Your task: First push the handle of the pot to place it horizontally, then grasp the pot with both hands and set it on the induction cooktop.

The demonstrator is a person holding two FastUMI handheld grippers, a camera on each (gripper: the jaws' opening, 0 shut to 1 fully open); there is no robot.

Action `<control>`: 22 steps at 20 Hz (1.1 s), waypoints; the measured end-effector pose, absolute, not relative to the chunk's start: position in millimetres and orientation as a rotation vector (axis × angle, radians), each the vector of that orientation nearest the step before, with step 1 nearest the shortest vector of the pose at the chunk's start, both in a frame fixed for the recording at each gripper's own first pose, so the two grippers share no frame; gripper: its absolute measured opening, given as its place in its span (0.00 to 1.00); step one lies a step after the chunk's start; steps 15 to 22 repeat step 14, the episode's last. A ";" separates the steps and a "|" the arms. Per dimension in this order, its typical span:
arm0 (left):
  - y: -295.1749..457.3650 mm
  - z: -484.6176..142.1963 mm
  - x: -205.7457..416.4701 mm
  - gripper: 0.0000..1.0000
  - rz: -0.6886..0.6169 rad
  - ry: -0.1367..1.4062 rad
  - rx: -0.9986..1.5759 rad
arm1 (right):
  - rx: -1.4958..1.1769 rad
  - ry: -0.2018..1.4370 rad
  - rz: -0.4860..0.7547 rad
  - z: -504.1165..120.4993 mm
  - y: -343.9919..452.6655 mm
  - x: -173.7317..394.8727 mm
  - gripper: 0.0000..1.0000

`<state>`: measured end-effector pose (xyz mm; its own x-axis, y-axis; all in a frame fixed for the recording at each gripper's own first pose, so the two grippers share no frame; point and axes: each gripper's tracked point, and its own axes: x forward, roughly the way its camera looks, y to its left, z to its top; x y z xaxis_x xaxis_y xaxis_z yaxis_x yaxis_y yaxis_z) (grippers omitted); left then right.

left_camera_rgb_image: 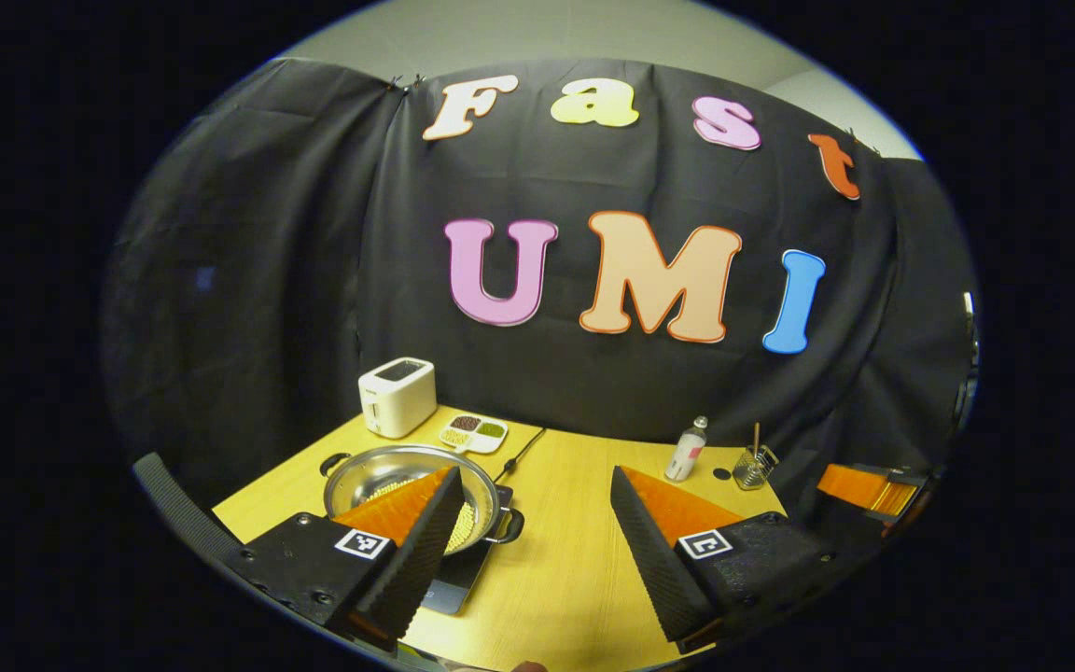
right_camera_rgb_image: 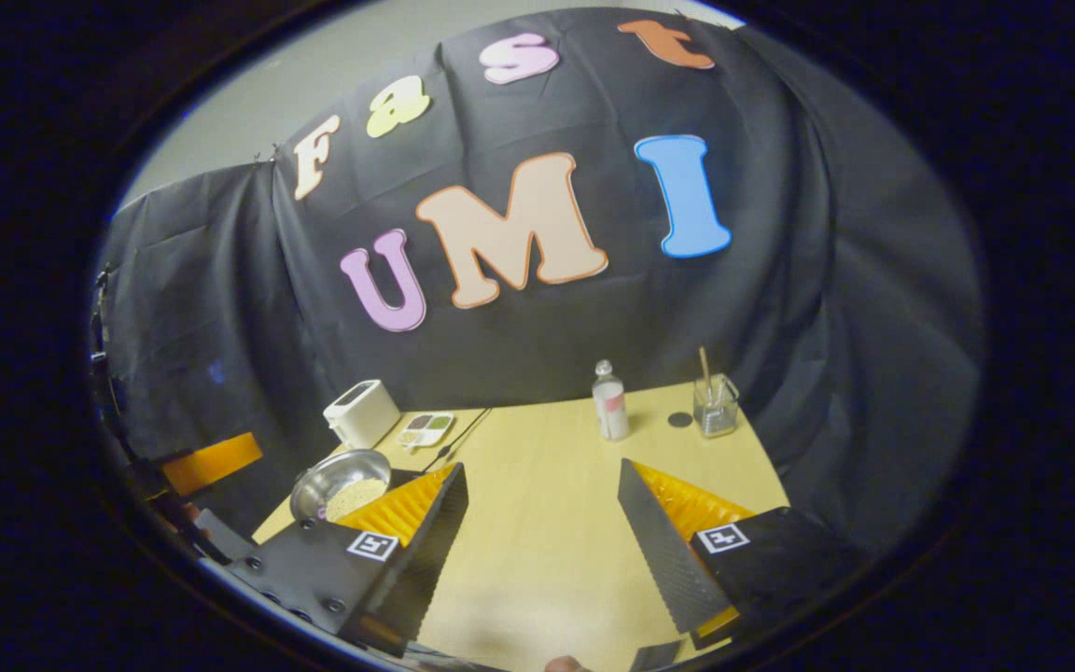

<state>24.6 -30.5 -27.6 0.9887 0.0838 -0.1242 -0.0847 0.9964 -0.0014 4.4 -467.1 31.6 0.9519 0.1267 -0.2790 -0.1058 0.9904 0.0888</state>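
Already the wooden table [left_camera_rgb_image: 575,560] fills the lower middle of both views, and on its left part the black induction cooktop [left_camera_rgb_image: 455,588] carries the steel pot [left_camera_rgb_image: 379,476], which holds pale grains. In the left gripper view the pot sits at lower left, partly behind one finger, with its two small black handles [left_camera_rgb_image: 511,526] lying level at the rim's left and right. By the look of it, both steps are done: handles horizontal, pot on the cooktop.

The left gripper [left_camera_rgb_image: 537,532] is held above the table with its jaws spread wide, clasping nothing. The right gripper [right_camera_rgb_image: 542,532] is likewise wide apart and empty, over bare wood well to the right of the pot.

Smaller things stand along the back edge: a white toaster [left_camera_rgb_image: 397,397], a divided dish of beans [left_camera_rgb_image: 473,433], a small bottle [left_camera_rgb_image: 687,450] and a glass with a stick [left_camera_rgb_image: 752,465].

I judge the next move asks only that both tongs draw clear without nudging the pot.
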 end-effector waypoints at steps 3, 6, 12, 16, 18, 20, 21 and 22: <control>-38.0 -2.4 17.8 0.94 0.097 0.033 0.012 | 0.081 0.222 0.144 58.9 -465.7 -0.3 0.92; -51.0 8.7 12.9 0.96 0.090 -0.019 0.020 | 0.063 0.185 0.163 70.5 -461.8 2.3 0.92; -55.8 0.7 14.9 0.96 0.113 -0.003 0.058 | 0.049 0.186 0.198 72.3 -449.4 9.2 0.92; -58.1 -1.8 20.3 0.96 0.114 -0.004 0.053 | 0.050 0.186 0.199 70.3 -449.4 9.2 0.92; -58.1 -1.8 20.3 0.96 0.114 -0.004 0.053 | 0.050 0.186 0.199 70.3 -449.4 9.2 0.92; -58.1 -1.8 20.3 0.96 0.114 -0.004 0.053 | 0.050 0.186 0.199 70.3 -449.4 9.2 0.92; -58.1 -1.8 20.3 0.96 0.114 -0.004 0.053 | 0.050 0.186 0.199 70.3 -449.4 9.2 0.92; -58.1 -1.8 20.3 0.96 0.114 -0.004 0.053 | 0.050 0.186 0.199 70.3 -449.4 9.2 0.92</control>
